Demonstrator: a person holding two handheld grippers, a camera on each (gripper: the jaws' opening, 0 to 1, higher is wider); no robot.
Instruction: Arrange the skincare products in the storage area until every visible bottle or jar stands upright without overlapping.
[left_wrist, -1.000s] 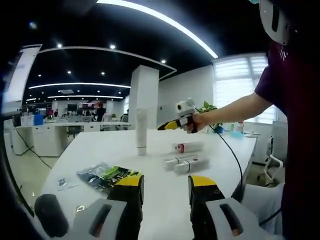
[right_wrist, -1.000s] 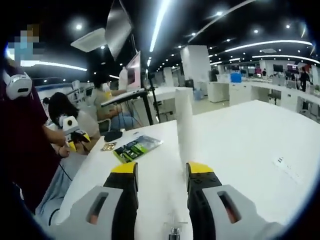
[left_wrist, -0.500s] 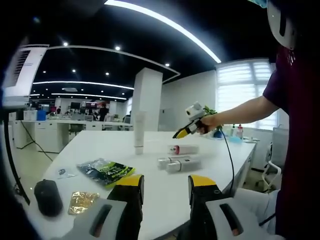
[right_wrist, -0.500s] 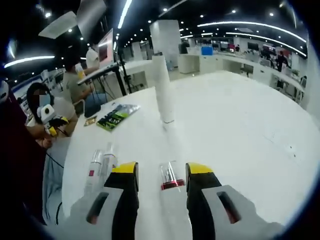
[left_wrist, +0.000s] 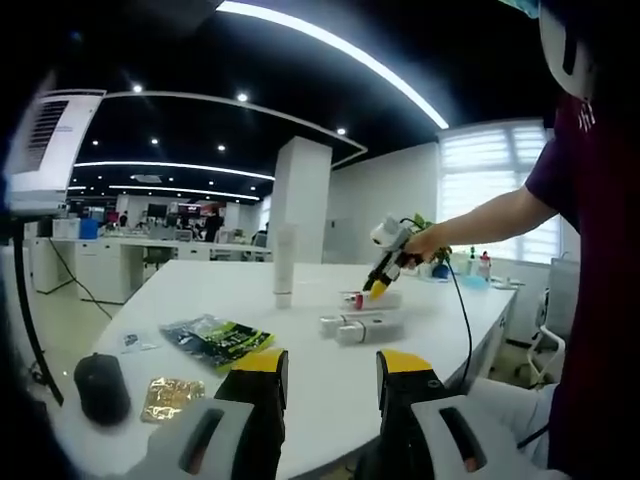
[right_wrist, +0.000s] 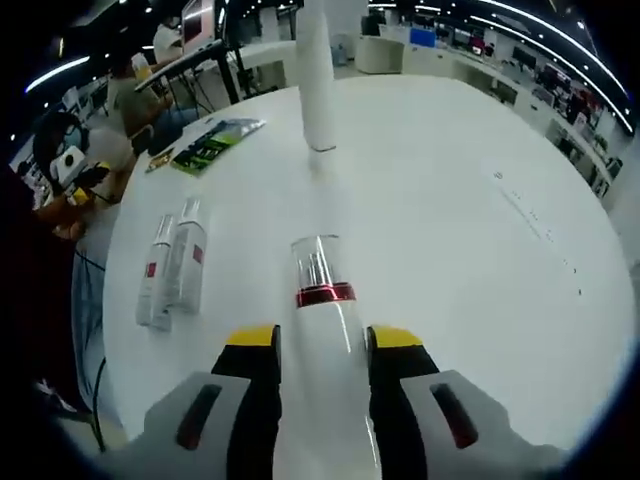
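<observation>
A: Where is the bottle (right_wrist: 322, 300)?
B: It lies flat on the worktop (right_wrist: 450, 240), between the right gripper (right_wrist: 318, 345) fingers, which are apart around it.
A: And the others?
B: Two bottles (right_wrist: 172, 262) lie nearby; a tube (right_wrist: 316, 80) stands. The left gripper (left_wrist: 328, 370) fingers are apart, holding nothing.

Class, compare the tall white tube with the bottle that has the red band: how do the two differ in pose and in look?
The tall white tube stands upright on the table; the bottle with the red band lies flat on it. The tube is plain white all over; the bottle has a clear cap and a red ring. The tube stands clear of both claws; the bottle lies between the jaws of the right claw. Both have white bodies.
</observation>
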